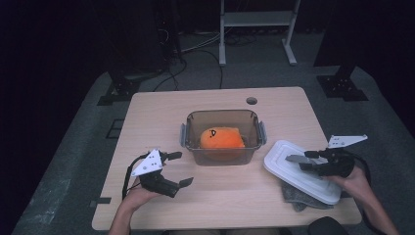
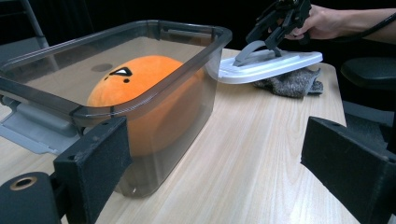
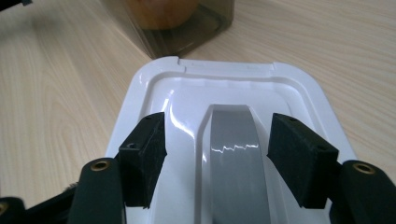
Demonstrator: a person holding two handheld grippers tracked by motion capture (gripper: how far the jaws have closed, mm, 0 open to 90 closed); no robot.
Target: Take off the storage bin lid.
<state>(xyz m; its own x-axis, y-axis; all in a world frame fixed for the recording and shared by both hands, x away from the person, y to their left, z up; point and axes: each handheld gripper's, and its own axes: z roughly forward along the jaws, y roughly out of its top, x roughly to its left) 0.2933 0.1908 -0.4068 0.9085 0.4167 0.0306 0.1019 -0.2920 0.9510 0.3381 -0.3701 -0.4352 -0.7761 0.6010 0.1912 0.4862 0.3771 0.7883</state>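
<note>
Fingers, right: black pads (image 3: 143, 156) spread to either side of the lid's grey handle (image 3: 233, 158), a gap showing on each side, nothing pinched; the right gripper (image 1: 303, 160) hangs over the lid, held in the person's right hand (image 1: 355, 183)
Lid: white plastic lid (image 1: 293, 178) lies on the tabletop to the right of the container, tilted, its far corner just beside the container's wall; the raised grey handle runs along its middle
Cloth: a grey cloth (image 1: 293, 199) lies crumpled under the lid's near end, partly sticking out from beneath it
Container: clear smoky plastic container (image 1: 222, 117) stands upright at the middle of the tabletop, uncovered, with grey clips on its two short sides
Toy: orange plush ball (image 1: 221, 138) with a small black face mark sits inside the container
Fingers, left: spread wide, pinching nothing; the left gripper (image 1: 178, 169) rests low near the tabletop's front left, pointing toward the container, near it but apart; the person's left hand (image 1: 139, 196) holds it
Tabletop: pale wood (image 1: 156, 117) with a round cable hole (image 1: 251, 100) at the far edge
</note>
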